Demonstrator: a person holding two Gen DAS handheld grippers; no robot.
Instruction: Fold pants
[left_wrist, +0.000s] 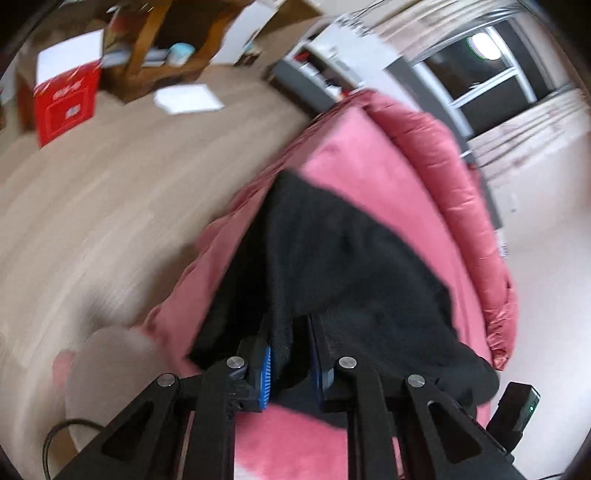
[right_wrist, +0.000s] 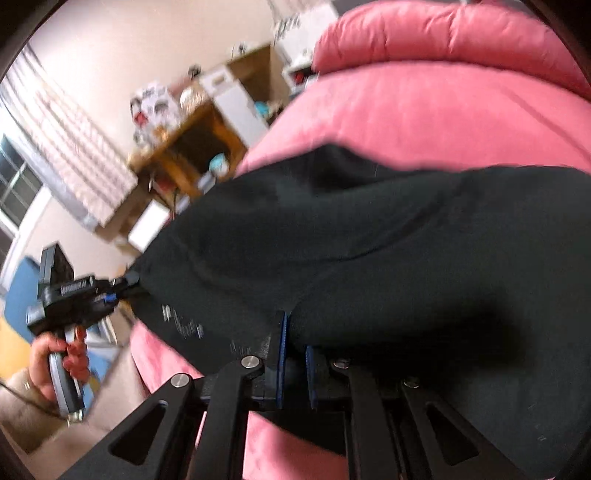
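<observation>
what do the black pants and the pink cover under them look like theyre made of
Black pants: a soft matte knit, probably fleece or sweatshirt cotton; the edge pinched in the left tool looks fuzzy. Pink cover: brushed, suede-like fabric with no shine, though blur leaves this uncertain.

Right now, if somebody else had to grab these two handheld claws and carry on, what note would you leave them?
Left gripper: shut on the black pants, fabric pinched between its blue pads.
Right gripper: also shut on the pants, gripping another part of the edge.
The pants are held up between both grippers, over the pink bed cover; part of them still seems to drape onto it.
The left gripper shows in the right view, held in the person's left hand.
Done: both holds are secure.
Left: how far the fold has got is unclear through the blur. Bring the held edge over, lay it flat, release.
</observation>
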